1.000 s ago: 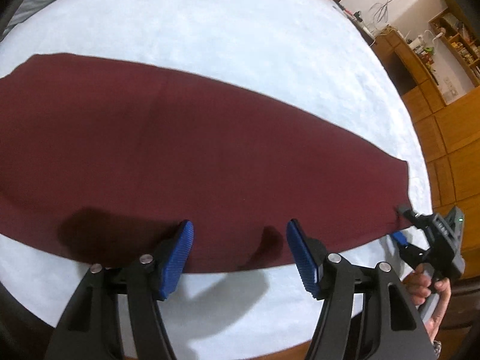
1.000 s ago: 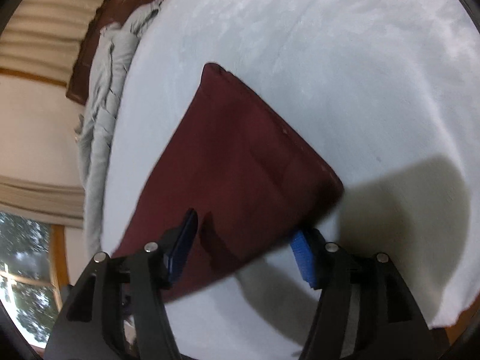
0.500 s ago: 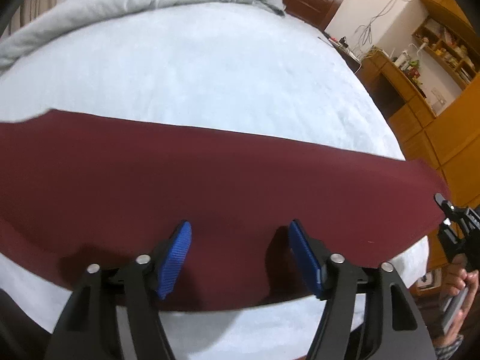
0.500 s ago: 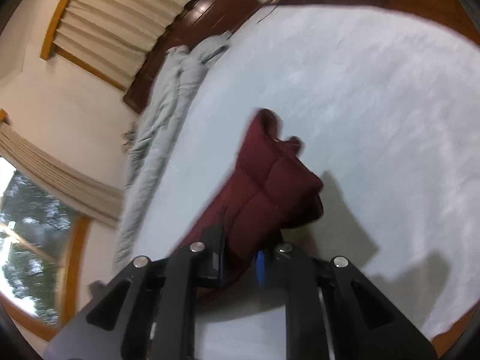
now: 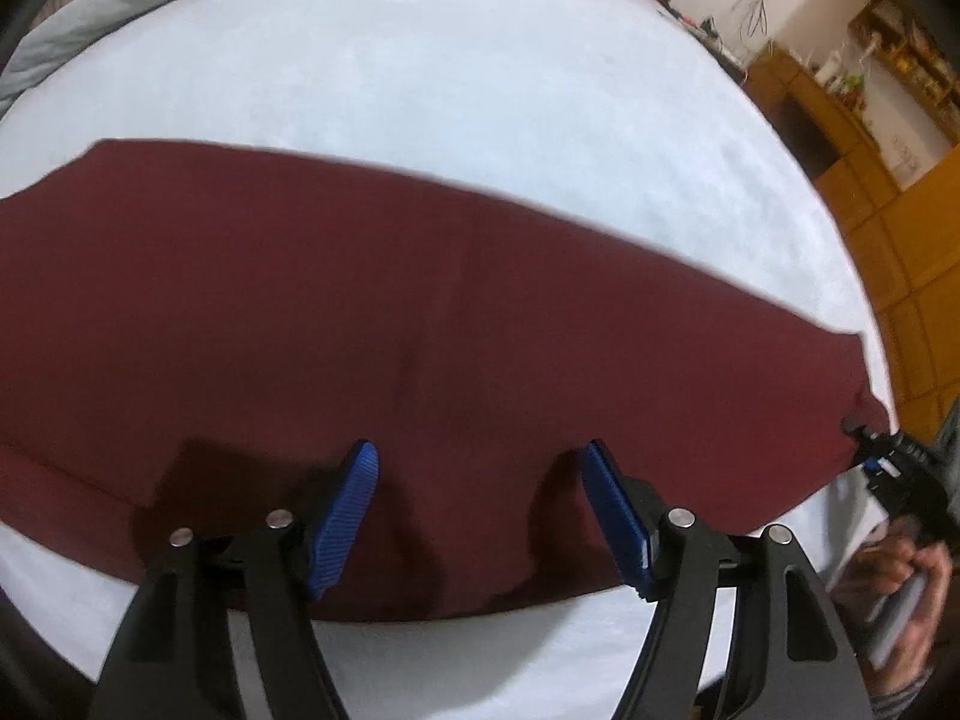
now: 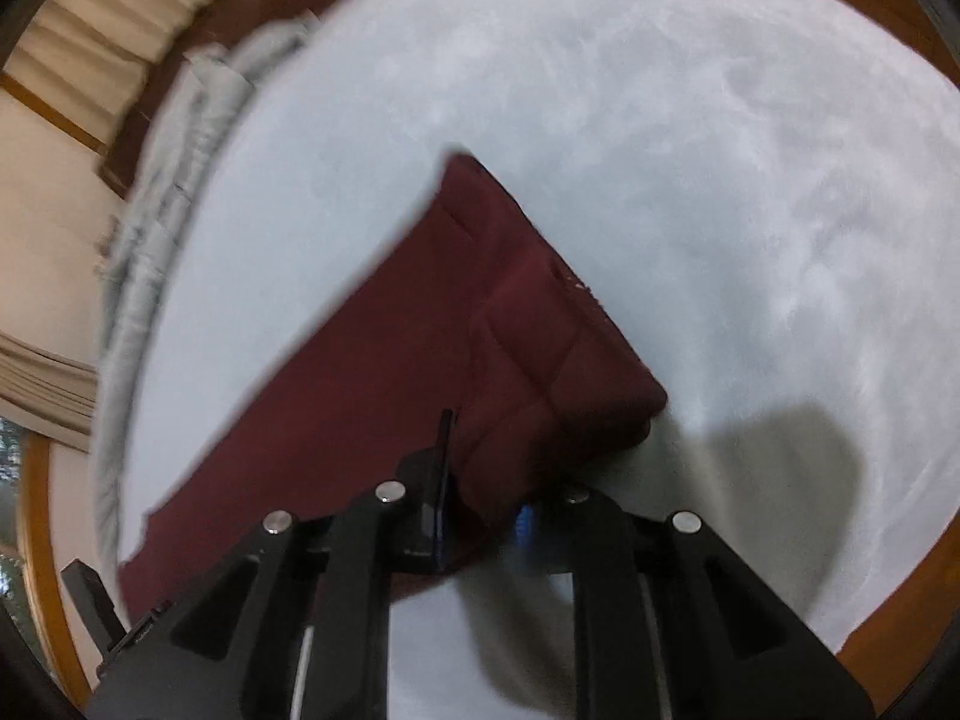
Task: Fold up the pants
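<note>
The dark red pants (image 5: pixel 420 324) lie stretched out across a pale blue bed. My left gripper (image 5: pixel 480 498) is open, its blue pads over the near edge of the pants, holding nothing. My right gripper (image 6: pixel 480 516) is shut on the near corner of the pants (image 6: pixel 420 372) at their narrow end. That end is lifted and bunched at the fingers. The right gripper also shows in the left wrist view (image 5: pixel 882 456) at the pants' right end, with a hand behind it.
The pale blue bed cover (image 5: pixel 480 90) spreads all round the pants. A grey rumpled duvet (image 6: pixel 174 192) lies along the far edge. Wooden cabinets and shelves (image 5: pixel 870 138) stand past the bed on the right. Curtains (image 6: pixel 120 12) hang behind the headboard.
My right gripper closed on the pants' end, lifted it, and now holds it lower and closer to the bed. My left gripper stayed open and moved slightly further over the pants.
</note>
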Demonstrator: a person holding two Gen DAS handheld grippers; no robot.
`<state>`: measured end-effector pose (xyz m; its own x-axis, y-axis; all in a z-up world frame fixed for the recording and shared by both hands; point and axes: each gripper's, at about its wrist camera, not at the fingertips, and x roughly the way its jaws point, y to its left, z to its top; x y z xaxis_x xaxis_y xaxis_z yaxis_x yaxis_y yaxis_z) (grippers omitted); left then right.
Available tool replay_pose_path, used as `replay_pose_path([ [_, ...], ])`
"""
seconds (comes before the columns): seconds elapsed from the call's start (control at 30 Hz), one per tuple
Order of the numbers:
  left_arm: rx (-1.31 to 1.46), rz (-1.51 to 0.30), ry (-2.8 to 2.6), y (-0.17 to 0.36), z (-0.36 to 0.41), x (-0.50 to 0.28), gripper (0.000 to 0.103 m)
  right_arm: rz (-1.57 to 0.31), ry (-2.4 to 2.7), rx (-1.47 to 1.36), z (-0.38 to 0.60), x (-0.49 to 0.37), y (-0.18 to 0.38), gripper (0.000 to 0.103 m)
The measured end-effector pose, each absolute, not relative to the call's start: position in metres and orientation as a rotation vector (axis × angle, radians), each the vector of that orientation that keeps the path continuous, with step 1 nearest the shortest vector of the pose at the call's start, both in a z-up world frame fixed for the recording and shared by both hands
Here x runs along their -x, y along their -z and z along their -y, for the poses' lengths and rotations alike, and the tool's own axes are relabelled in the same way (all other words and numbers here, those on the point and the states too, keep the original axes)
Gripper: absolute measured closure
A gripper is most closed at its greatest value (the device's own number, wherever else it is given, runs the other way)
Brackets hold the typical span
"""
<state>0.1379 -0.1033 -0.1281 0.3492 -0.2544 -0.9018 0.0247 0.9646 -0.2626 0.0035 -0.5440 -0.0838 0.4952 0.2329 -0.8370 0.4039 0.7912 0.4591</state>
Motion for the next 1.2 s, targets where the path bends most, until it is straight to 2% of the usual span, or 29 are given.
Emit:
replay_pose_path([
  [0.07,0.159,-1.199,0.192,0.127,0.111,-0.134,0.027,-1.081,0.121,-0.763,0.549,-0.005,0.089,0.087],
  [0.2,0.3,-1.207,0.206,0.11,0.092,-0.133,0.027,-1.035,0.114,-0.741,0.545,-0.001,0.067,0.087],
  [0.33,0.27,-1.15,0.188,0.094,0.076,-0.132,0.026,-1.035,0.134,-0.694,0.538,-0.005,0.059,0.086],
  [0.47,0.311,-1.237,0.197,0.123,0.065,-0.134,0.026,-1.078,0.176,-0.738,0.53,-0.019,0.084,0.084],
  [0.53,0.274,-1.214,0.212,0.118,0.068,-0.131,0.026,-1.07,0.176,-0.746,0.529,-0.017,0.087,0.084],
  [0.63,0.331,-1.208,0.232,0.105,0.052,-0.12,0.026,-1.074,0.176,-0.701,0.523,-0.017,0.077,0.074],
  [0.67,0.371,-1.218,0.239,0.097,0.041,-0.116,0.026,-1.076,0.18,-0.694,0.52,-0.015,0.073,0.065],
  [0.77,0.432,-1.201,0.208,0.074,-0.003,-0.095,0.025,-1.073,0.257,-0.641,0.512,-0.004,0.055,0.062],
  [0.8,0.449,-1.191,0.176,0.068,-0.02,-0.086,0.025,-1.059,0.286,-0.616,0.508,0.002,0.048,0.056],
  [0.93,0.568,-1.215,-0.009,0.061,-0.111,-0.047,0.025,-1.016,0.337,-0.451,0.473,0.012,0.023,0.056],
  [1.03,0.734,-1.234,-0.116,0.07,-0.172,-0.019,0.025,-1.007,0.178,-0.424,0.433,0.004,0.016,0.055],
  [1.2,0.96,-1.196,-0.178,0.089,-0.211,0.011,0.025,-1.061,-0.169,-0.386,0.325,-0.032,0.027,0.054],
])
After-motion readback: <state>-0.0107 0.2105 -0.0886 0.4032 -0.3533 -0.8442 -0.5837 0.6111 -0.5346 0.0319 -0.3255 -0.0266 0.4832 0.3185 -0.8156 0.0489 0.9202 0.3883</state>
